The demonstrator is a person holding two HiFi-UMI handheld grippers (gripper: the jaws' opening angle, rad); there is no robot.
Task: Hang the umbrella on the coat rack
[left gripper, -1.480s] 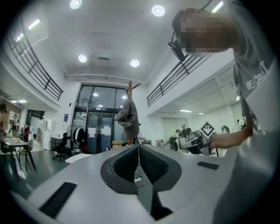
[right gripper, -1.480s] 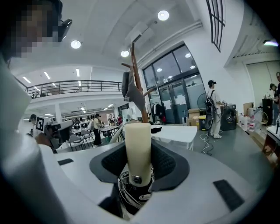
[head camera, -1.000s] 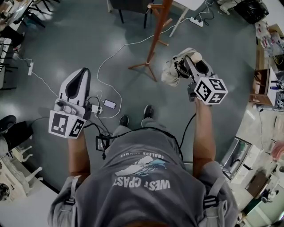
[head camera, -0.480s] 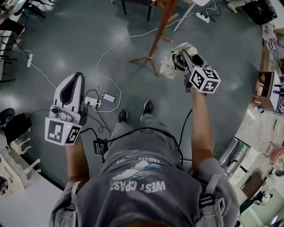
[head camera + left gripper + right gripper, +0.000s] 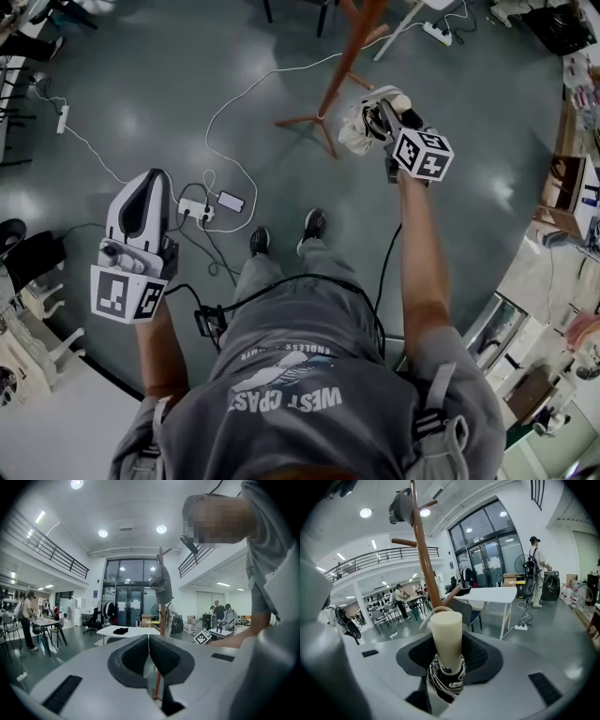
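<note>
Right hand-held gripper (image 5: pixel 449 660) around umbrella (image 5: pixel 446 632)

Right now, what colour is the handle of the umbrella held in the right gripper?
The umbrella handle is plain cream, with no pattern. It shows best in the right gripper view.

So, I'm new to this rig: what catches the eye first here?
The right gripper is shut on a folded umbrella, its cream handle standing up between the jaws, close beside the wooden coat rack. The left gripper is shut and empty, lower down, away from the rack.
</note>
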